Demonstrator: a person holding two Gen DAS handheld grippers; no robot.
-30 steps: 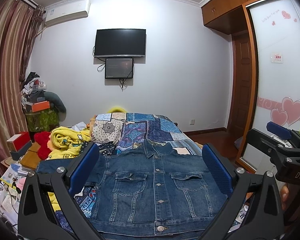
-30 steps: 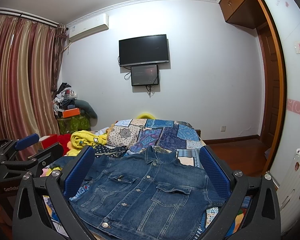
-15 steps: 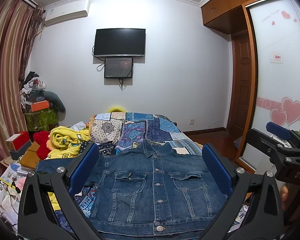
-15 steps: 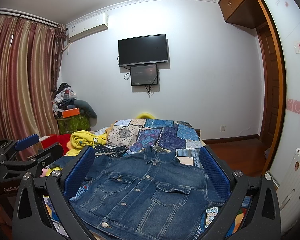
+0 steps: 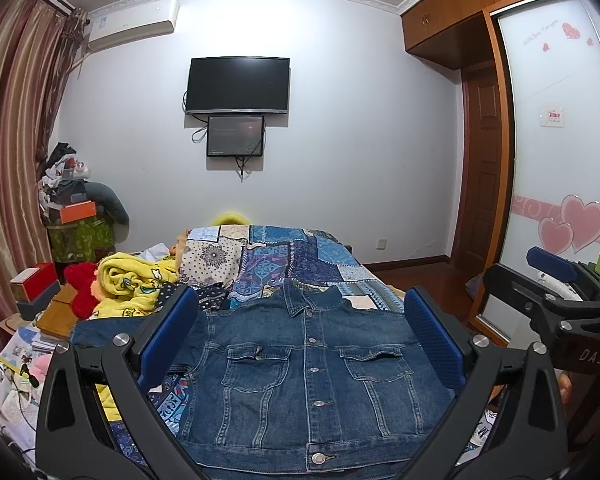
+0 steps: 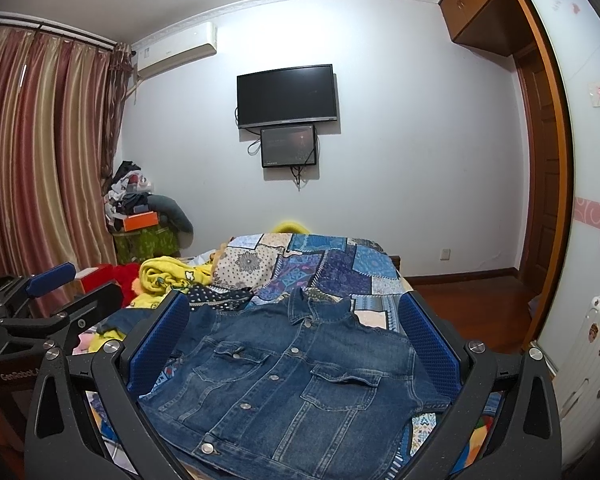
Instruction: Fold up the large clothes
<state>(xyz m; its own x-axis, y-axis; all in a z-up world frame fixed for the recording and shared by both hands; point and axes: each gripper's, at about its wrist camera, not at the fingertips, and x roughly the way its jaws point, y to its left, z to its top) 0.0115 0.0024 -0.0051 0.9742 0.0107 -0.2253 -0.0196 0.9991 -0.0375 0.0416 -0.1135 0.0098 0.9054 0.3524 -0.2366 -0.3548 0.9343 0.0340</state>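
While the denim jacket [image 5: 312,376] lies buttoned and flat on the patchwork bedspread [image 5: 300,256], the left gripper [image 5: 300,340] and right gripper [image 6: 296,344] hover above it, fingers spread wide, holding nothing.

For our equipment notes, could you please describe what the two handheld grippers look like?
Both match: the left gripper and right gripper have black angular frames with silver screws and blue textured finger pads. White lettering marks their sides. No cables or sleeves are visible.

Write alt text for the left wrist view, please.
A denim jacket lies buttoned and face up on a patchwork bed, framed by the open left gripper. The right gripper is at the right edge, a television on the far wall.
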